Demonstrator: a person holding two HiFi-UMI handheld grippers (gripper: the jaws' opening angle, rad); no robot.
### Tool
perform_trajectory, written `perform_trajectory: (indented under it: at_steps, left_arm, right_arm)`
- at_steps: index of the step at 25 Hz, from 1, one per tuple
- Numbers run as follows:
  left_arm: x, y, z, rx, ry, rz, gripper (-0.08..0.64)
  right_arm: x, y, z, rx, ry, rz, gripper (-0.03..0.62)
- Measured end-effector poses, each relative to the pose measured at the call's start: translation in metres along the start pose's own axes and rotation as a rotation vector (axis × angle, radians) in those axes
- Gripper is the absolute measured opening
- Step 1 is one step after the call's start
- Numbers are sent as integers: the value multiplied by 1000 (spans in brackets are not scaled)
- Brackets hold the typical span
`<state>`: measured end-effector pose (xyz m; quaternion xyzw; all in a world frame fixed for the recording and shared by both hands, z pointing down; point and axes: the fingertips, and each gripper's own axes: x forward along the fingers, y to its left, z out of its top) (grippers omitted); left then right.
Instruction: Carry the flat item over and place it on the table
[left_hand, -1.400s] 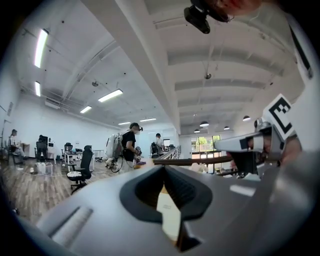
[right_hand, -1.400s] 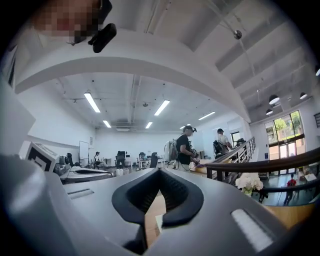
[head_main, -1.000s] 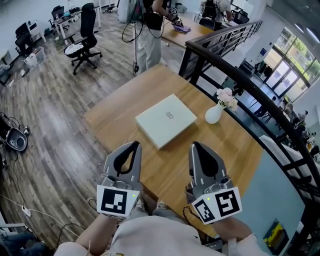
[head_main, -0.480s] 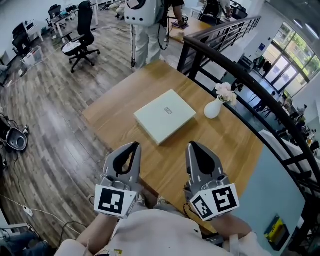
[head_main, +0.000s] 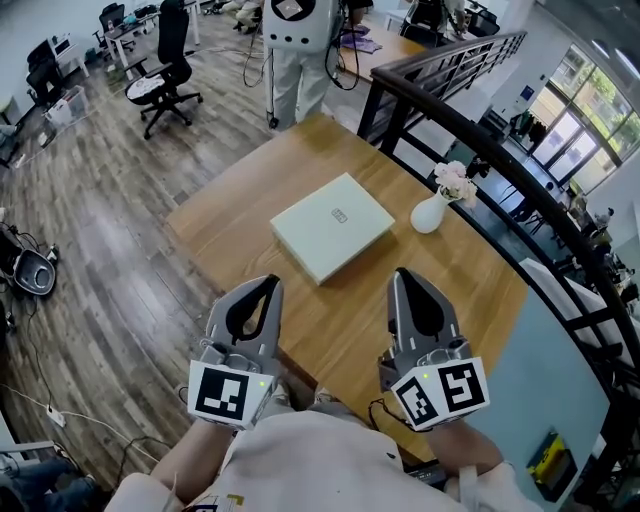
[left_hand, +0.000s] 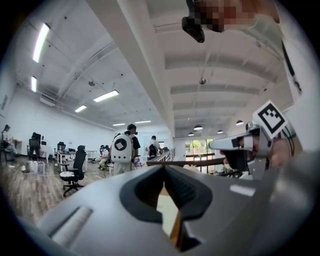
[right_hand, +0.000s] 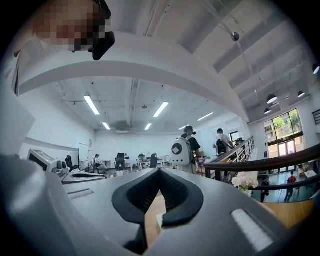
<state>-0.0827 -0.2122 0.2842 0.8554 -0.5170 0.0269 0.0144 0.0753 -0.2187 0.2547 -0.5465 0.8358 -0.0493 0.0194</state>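
Observation:
A flat, pale green square box (head_main: 332, 225) lies on the wooden table (head_main: 240, 215), well inside its edges. My left gripper (head_main: 267, 284) hovers over the near edge of the table, short of the box, with its jaws together and nothing in them. My right gripper (head_main: 404, 275) is level beside it, also shut and empty. Both point toward the box without touching it. In the left gripper view the closed tips (left_hand: 164, 169) meet, and a pale strip of the box (left_hand: 168, 216) shows through the loop below them. The right gripper view shows its tips (right_hand: 159, 171) joined as well.
A white vase with pink flowers (head_main: 432, 212) stands on the table right of the box. A black railing (head_main: 470, 135) runs along the table's far right side. A person with a white backpack (head_main: 296, 40) stands beyond the table, and an office chair (head_main: 165, 75) stands at the far left.
The box has not moved and both grippers stay about where they were, still shut. The person beyond the table has shifted a little.

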Motion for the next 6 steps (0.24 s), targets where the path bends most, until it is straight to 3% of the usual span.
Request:
perform_trajectory:
  at_steps: [3,6]
  left_arm:
    - [-2,-5,3,-16,-14,-19,3]
    - [-3,-7,10,14,-36,-14,3]
  right_arm:
    - [-4,-3,4,-4,-15,-8,2]
    - [-8,-4,5,-4,-21,-8,2]
